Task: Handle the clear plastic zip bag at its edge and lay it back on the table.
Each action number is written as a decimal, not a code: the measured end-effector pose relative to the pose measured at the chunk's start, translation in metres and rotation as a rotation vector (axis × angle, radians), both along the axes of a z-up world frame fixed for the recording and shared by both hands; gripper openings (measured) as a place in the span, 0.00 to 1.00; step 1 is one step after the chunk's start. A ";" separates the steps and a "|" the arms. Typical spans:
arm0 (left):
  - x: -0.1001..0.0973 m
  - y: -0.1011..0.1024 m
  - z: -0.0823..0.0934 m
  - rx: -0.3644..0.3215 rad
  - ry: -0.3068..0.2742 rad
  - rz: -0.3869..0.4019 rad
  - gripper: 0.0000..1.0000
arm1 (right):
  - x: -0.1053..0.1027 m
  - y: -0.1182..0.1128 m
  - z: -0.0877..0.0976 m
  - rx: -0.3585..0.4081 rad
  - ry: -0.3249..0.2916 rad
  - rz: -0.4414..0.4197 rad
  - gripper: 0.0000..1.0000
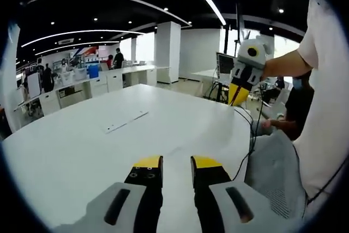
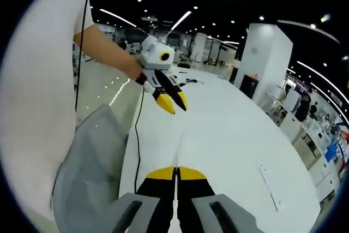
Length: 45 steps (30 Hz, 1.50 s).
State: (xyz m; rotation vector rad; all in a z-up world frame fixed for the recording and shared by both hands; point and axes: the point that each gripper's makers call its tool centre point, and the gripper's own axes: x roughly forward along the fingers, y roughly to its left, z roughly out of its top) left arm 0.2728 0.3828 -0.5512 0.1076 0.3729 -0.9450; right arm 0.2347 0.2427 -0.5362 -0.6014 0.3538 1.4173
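Observation:
The clear plastic zip bag [image 1: 125,121] lies flat on the white table [image 1: 82,156], well ahead and left of my left gripper [image 1: 177,162]. That gripper hovers low over the table, open, with nothing between its yellow tips. My right gripper [image 1: 236,95] hangs in the air at the table's right edge, held by a person's hand. In the right gripper view, my right gripper [image 2: 175,174] is shut with its tips touching and nothing visible in them. The bag [image 2: 270,186] lies far off to its right. My left gripper [image 2: 173,105] shows ahead, jaws apart.
A grey mesh chair [image 1: 272,173] stands at the table's edge by the person in a white shirt [image 1: 327,124]. A black cable [image 2: 137,151] trails along the table edge. Desks with several people [image 1: 82,77] and a white pillar [image 1: 167,53] stand beyond.

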 end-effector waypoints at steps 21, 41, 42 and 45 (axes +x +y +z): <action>-0.003 -0.010 0.019 0.008 -0.024 -0.132 0.13 | -0.009 0.004 0.029 0.011 -0.044 0.076 0.00; -0.015 -0.017 0.012 0.202 -0.096 -0.282 0.08 | -0.013 0.006 0.037 -0.009 -0.069 0.117 0.00; -0.015 -0.017 0.012 0.205 -0.100 -0.285 0.08 | -0.013 0.006 0.037 -0.010 -0.070 0.118 0.00; -0.016 -0.018 0.010 0.244 -0.116 -0.313 0.08 | -0.014 0.007 0.037 -0.013 -0.074 0.124 0.00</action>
